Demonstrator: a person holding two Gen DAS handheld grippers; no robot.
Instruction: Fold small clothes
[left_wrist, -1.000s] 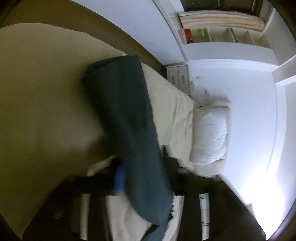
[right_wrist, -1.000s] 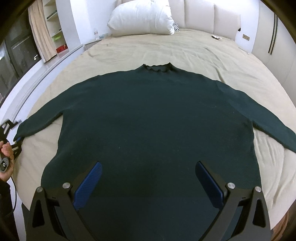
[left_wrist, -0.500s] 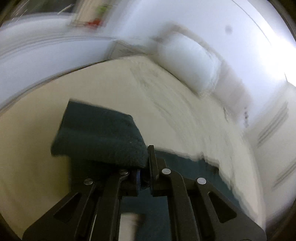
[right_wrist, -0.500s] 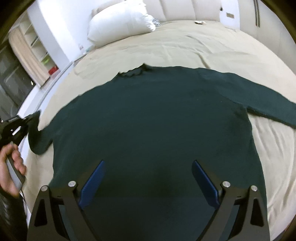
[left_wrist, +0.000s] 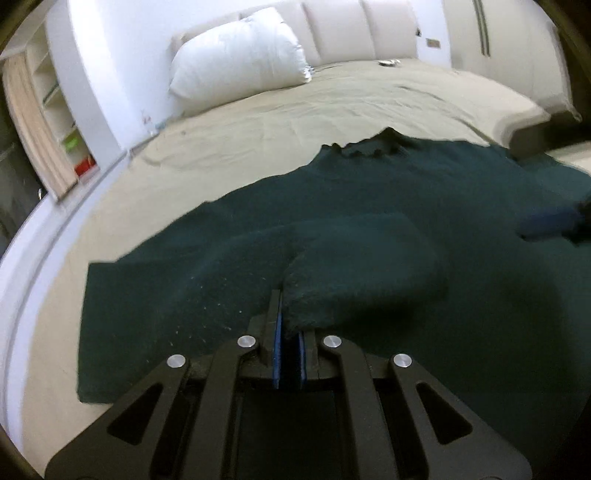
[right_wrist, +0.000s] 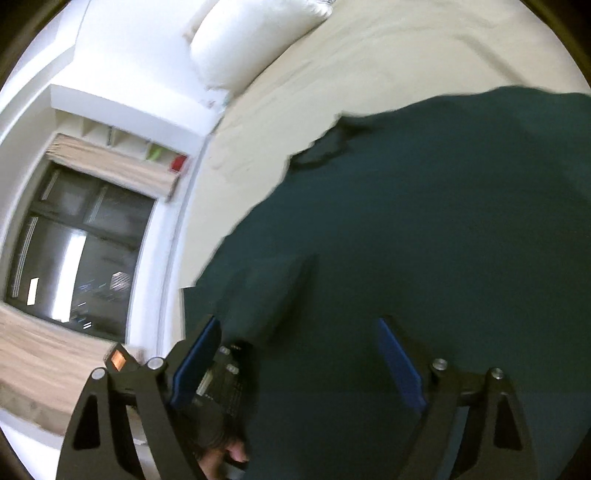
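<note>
A dark green sweater (left_wrist: 424, 206) lies flat on the beige bed (left_wrist: 295, 122), collar (left_wrist: 369, 147) toward the pillow. My left gripper (left_wrist: 288, 325) is shut on the cuff of the left sleeve (left_wrist: 354, 258), which is folded in over the sweater's body. My right gripper (right_wrist: 299, 354) is open and empty, tilted above the sweater (right_wrist: 443, 229) near its left side. The left gripper's body (right_wrist: 225, 384) and the hand holding it show between its fingers. A blue pad of the right gripper (left_wrist: 546, 221) shows at the right edge of the left wrist view.
A white pillow (left_wrist: 240, 62) lies at the head of the bed against a padded headboard (left_wrist: 351, 33). Shelves (left_wrist: 59, 110) and a window (right_wrist: 74, 251) stand to the left of the bed. A small object (left_wrist: 388, 63) lies near the headboard.
My left gripper has carried the sleeve cuff from the bed's left edge inward over the sweater's body. My right gripper has swung and tilted to the left, staying open.
</note>
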